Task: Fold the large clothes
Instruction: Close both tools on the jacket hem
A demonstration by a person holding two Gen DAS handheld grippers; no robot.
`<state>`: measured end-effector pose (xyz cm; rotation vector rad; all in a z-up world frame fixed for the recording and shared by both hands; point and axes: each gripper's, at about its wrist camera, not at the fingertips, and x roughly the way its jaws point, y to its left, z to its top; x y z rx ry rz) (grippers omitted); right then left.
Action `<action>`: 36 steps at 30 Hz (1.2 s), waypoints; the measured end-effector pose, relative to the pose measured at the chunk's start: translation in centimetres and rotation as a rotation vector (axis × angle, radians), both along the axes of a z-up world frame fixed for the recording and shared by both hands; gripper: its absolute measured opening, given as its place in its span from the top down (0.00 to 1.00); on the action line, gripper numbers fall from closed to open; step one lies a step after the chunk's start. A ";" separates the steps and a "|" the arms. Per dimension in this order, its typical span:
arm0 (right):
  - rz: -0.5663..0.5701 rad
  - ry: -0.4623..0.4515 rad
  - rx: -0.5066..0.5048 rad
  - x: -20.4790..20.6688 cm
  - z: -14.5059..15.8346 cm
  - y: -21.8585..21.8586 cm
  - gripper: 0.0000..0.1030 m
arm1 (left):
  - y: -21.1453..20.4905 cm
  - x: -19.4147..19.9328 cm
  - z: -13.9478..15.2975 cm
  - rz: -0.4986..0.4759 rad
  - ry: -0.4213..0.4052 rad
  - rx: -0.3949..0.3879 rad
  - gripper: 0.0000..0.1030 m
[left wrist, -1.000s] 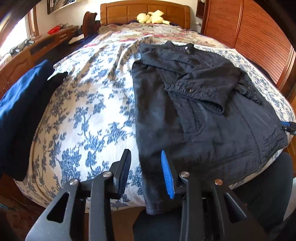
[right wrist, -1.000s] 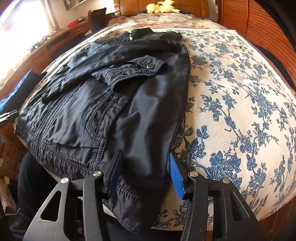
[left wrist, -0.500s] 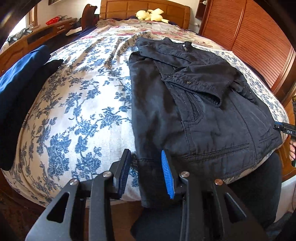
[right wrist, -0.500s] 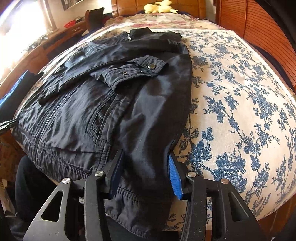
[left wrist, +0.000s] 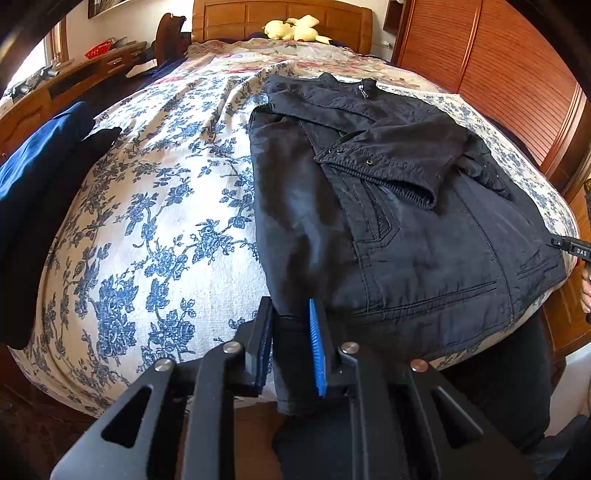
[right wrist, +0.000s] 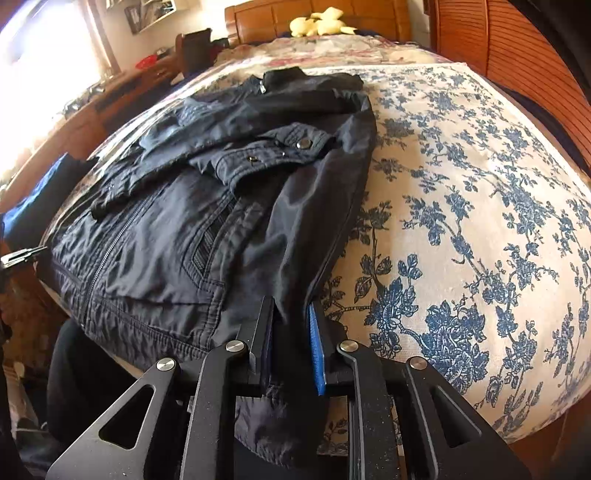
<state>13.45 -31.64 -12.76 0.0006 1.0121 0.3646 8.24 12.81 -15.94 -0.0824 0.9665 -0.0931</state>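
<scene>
Black jacket on the bed, both grippers clamped on its hem at the foot edge.

The bed (left wrist: 155, 229), under a blue-flowered white cover, carries the jacket (left wrist: 388, 221) laid flat with its collar toward the headboard (left wrist: 280, 18) and its hem hanging over the foot edge; both sleeves are folded across the front, cuffs with snap buttons lying on the chest. A blue garment (left wrist: 40, 155) lies at the bed's left edge, and a yellow plush toy (left wrist: 291, 29) sits by the headboard. The left gripper (left wrist: 291, 350) has its fingers clenched on the hem's left corner, fabric pinched between the blue pads. The right gripper (right wrist: 291, 350) grasps the hem's right corner the same way, cloth bunched between its fingers and trailing below them.
</scene>
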 end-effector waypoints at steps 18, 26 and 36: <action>-0.027 0.059 0.012 0.4 0.4 0.5 0.93 | 0.4 -0.6 3.4 -0.065 -0.097 -0.090 0.97; -0.080 0.049 -0.033 -0.2 1.2 0.9 0.83 | -0.7 -0.2 3.8 -0.096 -0.087 -0.023 0.97; -0.058 0.098 -0.049 -2.6 -0.1 -0.4 0.56 | -0.2 -0.5 0.9 -0.022 -0.009 -0.009 0.96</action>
